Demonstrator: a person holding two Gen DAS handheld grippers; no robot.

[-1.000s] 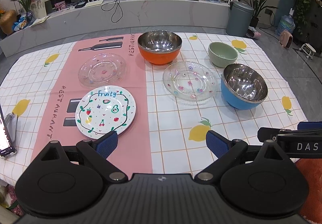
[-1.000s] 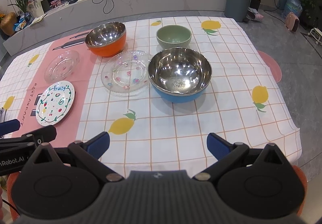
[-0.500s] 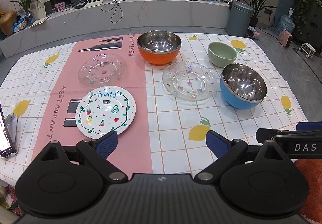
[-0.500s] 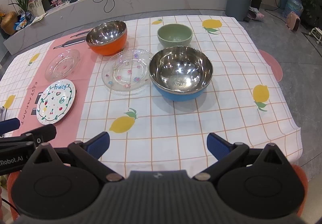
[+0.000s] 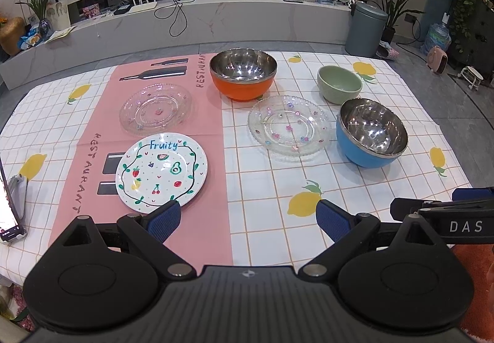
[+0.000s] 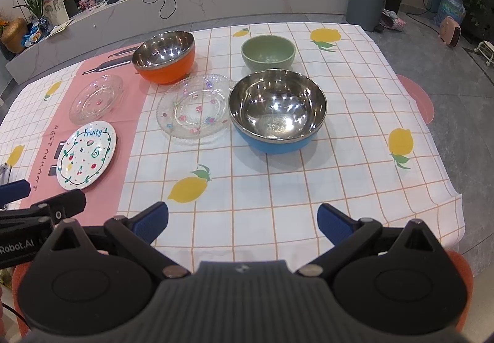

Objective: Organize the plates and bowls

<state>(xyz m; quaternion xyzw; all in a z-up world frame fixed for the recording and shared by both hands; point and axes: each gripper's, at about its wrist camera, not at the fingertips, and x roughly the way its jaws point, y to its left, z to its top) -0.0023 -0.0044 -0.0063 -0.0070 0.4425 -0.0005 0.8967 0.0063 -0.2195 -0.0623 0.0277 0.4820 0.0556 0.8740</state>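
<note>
On the table stand an orange steel-lined bowl, a blue steel-lined bowl and a small green bowl. Two clear glass plates lie flat, one on the pink runner, one larger beside the blue bowl. A white "Fruity" plate lies near the front left. My left gripper is open and empty above the front edge, close to the Fruity plate. My right gripper is open and empty in front of the blue bowl.
A phone lies at the table's left edge. The lemon-print cloth hangs over the right edge. A grey bin and a long low cabinet stand behind the table. A pink stool sits right of the table.
The right gripper has moved slightly forward toward the blue bowl. The left view is nearly unchanged. Both grippers stay open.
</note>
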